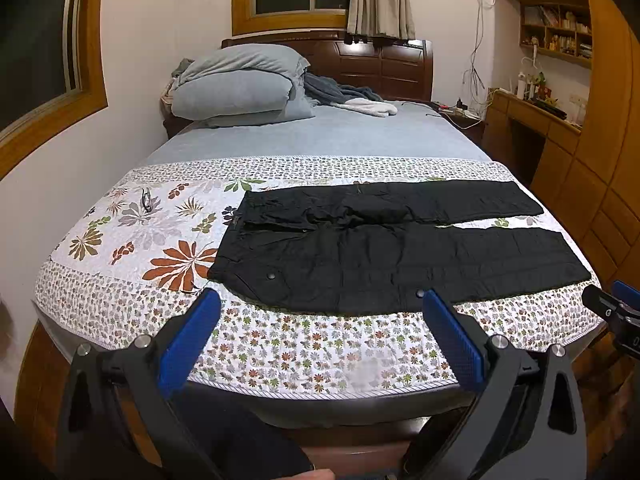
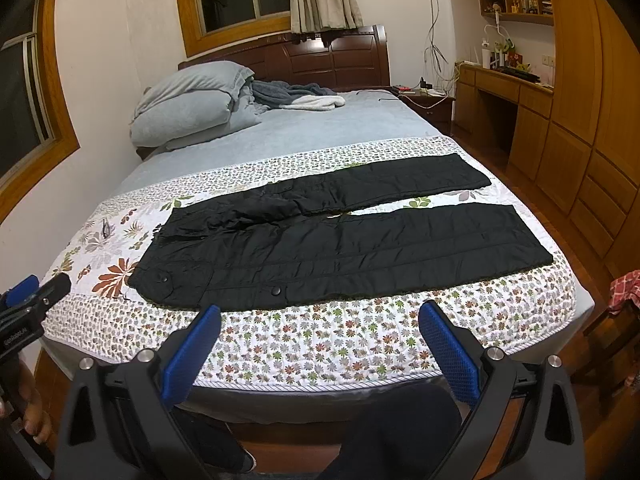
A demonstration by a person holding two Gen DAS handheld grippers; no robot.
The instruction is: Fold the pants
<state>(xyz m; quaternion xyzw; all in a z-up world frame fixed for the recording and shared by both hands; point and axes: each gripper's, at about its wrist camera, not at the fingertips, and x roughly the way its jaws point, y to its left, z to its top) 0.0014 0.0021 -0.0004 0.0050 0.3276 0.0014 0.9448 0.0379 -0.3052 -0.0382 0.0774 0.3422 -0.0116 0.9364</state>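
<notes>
Black pants lie flat and spread out on the floral quilt, waist to the left and both legs running right, slightly apart. They also show in the right wrist view. My left gripper is open and empty, held above the bed's near edge just short of the pants' near side. My right gripper is open and empty, also at the near edge, to the right of the left one. Each gripper's tip shows at the edge of the other's view.
The quilt covers the near half of the bed. Folded grey bedding and clothes lie by the dark headboard. A wooden desk and cabinets stand on the right. A small dark item lies on the quilt at left.
</notes>
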